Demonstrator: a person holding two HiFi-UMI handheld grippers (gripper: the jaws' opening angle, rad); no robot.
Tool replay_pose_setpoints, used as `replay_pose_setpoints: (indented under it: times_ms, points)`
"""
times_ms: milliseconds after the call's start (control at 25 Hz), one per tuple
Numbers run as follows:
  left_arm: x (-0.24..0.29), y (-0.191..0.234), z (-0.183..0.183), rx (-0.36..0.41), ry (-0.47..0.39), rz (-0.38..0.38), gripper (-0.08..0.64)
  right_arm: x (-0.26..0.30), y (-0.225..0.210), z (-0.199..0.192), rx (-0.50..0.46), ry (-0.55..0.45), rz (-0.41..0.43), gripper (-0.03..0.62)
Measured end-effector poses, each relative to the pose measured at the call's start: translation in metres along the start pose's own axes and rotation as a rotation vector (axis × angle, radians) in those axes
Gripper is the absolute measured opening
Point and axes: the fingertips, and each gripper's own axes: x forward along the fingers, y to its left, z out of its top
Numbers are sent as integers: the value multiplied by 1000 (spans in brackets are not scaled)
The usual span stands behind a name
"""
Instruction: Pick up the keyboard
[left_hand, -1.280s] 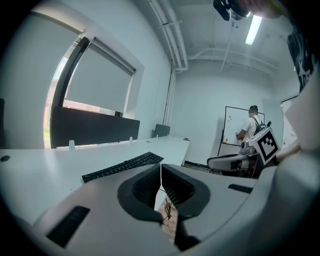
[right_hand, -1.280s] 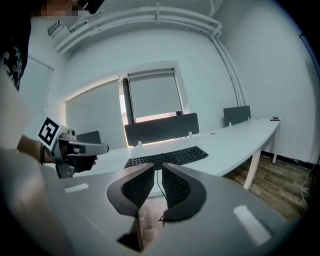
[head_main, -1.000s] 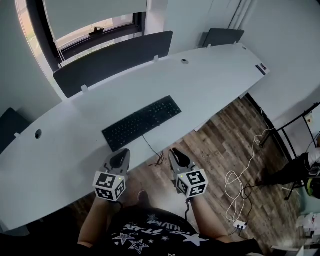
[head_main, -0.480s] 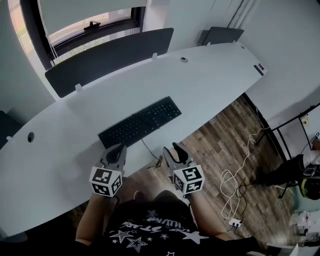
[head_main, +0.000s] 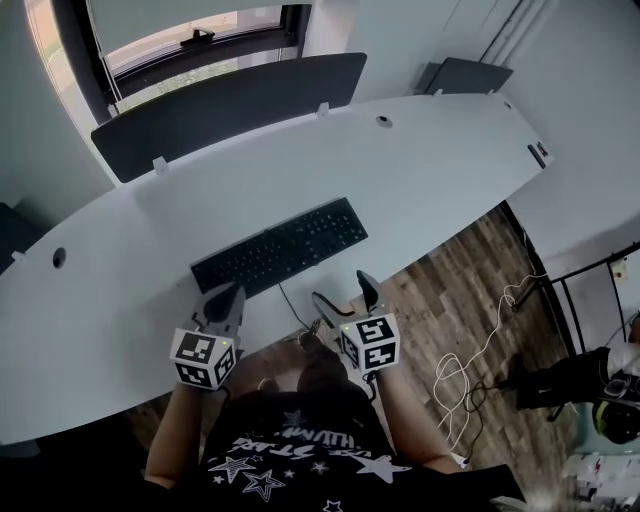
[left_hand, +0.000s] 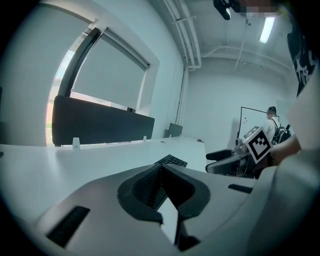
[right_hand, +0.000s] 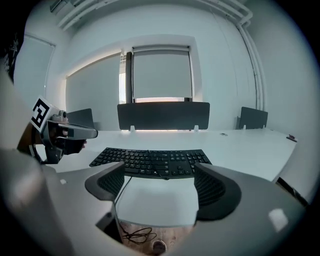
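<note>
While on one desk (head_main: 420, 170), one keyboard (head_main: 280, 247).

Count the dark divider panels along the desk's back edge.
3: a long panel behind the keyboard, a small panel at the desk's right end, a cut-off panel at its left. Others may be hidden.

Long white curved desk (head_main: 420, 170), dark privacy screen (head_main: 230, 110) along its far edge, window (head_main: 180, 50) behind, wood-plank floor (head_main: 460, 290) alongside.
</note>
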Motion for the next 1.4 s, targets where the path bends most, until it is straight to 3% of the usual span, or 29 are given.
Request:
replay_pose_setpoints:
  times_ms: [80, 280, 600, 880, 1160, 1400]
  points:
    - [6, 5, 1, -25, 2, 39, 12, 15, -10, 1, -44, 37, 7, 448]
    - [25, 11, 12, -48, -3, 114, 11, 54, -26, -3, -278, 167, 96, 502]
    - [44, 18, 19, -67, -2, 233, 12, 102, -57, -12, -690, 282, 243, 509]
    - [39, 30, 22, -99, -20, 365, 12, 139, -60, -29, -1020, 375, 433, 526]
    - [23, 41, 15, -148, -37, 510, 12, 157, -46, -35, -1202, 451, 653, 575]
    - [13, 40, 5, -186, -54, 615, 12, 164, -37, -45, -1265, 574, 846, 575]
